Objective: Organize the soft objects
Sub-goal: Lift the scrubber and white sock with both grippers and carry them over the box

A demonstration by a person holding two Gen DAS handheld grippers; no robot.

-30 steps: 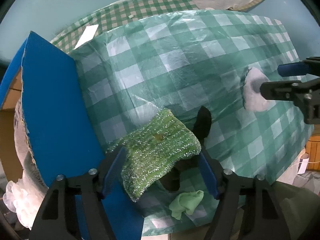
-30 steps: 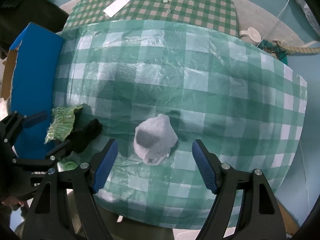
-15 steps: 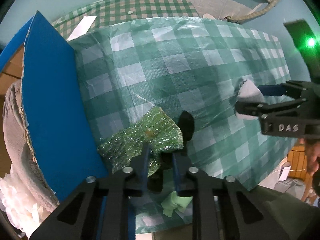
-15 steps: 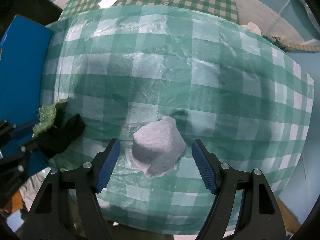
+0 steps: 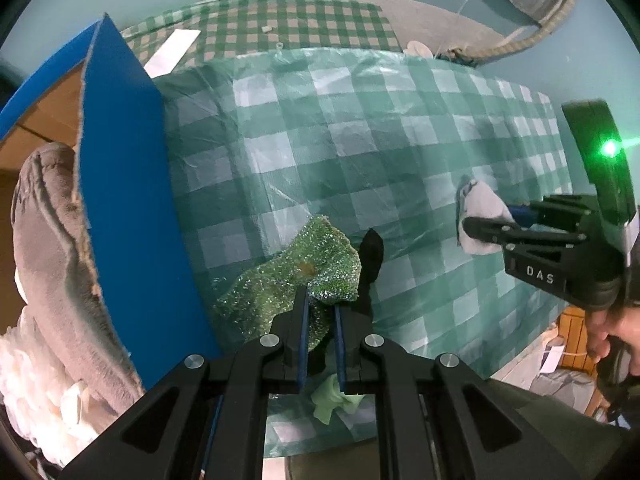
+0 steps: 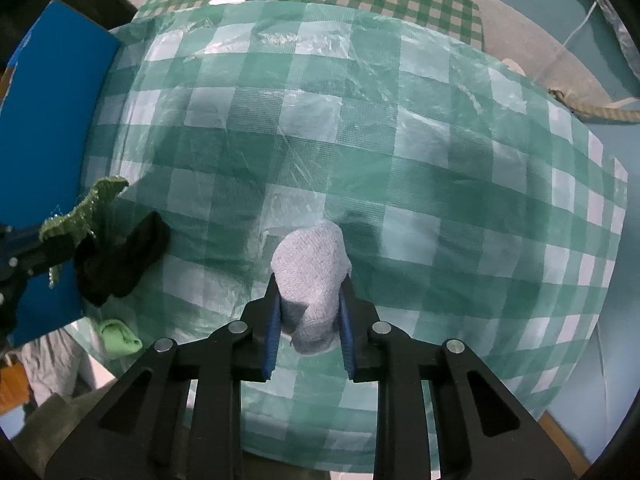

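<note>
My left gripper [image 5: 320, 300] is shut on a sparkly green scrub cloth [image 5: 296, 276] and a black sock [image 5: 370, 256], held just above the checked table cover [image 5: 320, 152]. Both also show at the left of the right wrist view: the green cloth [image 6: 86, 208] and the black sock [image 6: 124, 260]. My right gripper [image 6: 310, 284] is shut on a pale grey sock [image 6: 314, 272], seen from the left wrist as a white lump [image 5: 482, 216] between the right fingers. A small light green cloth [image 5: 334, 398] lies at the table's near edge.
A blue-walled cardboard box [image 5: 124, 200] stands at the left of the table, with a grey plush item [image 5: 44, 248] and white fluffy material [image 5: 28, 392] inside. A checked mat [image 5: 264, 24] with a white paper strip [image 5: 172, 50] lies on the floor beyond.
My left gripper closed on the green cloth and black sock and lifted them. My right gripper closed around the grey sock.
</note>
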